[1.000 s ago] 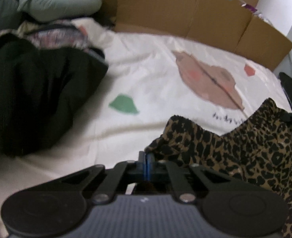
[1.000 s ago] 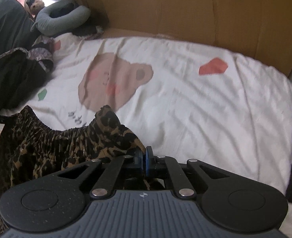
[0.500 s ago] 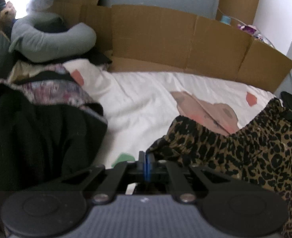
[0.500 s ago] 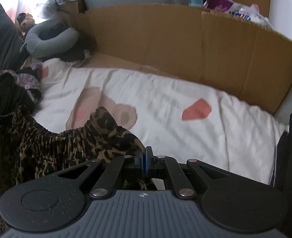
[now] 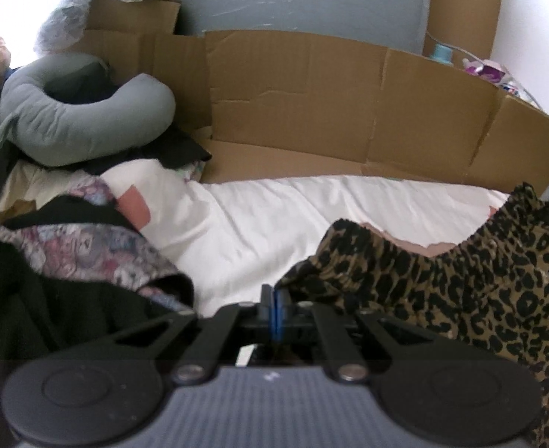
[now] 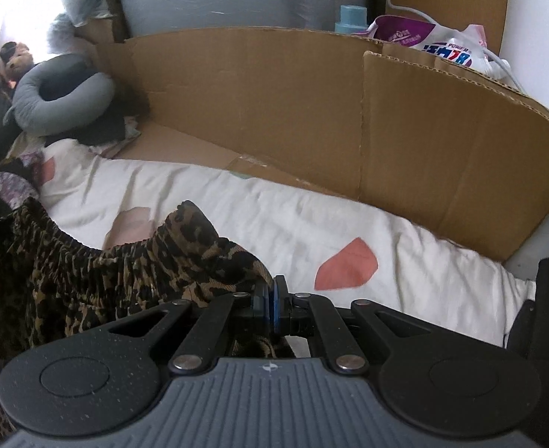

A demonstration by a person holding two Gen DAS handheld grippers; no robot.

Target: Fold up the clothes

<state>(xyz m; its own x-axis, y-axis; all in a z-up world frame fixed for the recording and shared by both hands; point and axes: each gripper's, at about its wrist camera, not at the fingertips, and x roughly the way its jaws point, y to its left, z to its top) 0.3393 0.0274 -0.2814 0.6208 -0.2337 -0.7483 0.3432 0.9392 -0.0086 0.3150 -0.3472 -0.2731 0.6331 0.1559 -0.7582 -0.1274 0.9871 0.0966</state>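
- The left claw is pinched fully together on one corner of the leopard-print garment; its blue pads meet with the cloth caught between them.
- The right claw is likewise clamped tight on the opposite corner of that garment.
- The thin cloth hangs stretched between both claws above the bed, its gathered, seemingly elastic edge sagging in the middle.
- Beneath lies a wrinkled white sheet with pink patches.
- Left, a heap of black and floral clothes.
- Farther back, a grey curved pillow and a brown cardboard wall.
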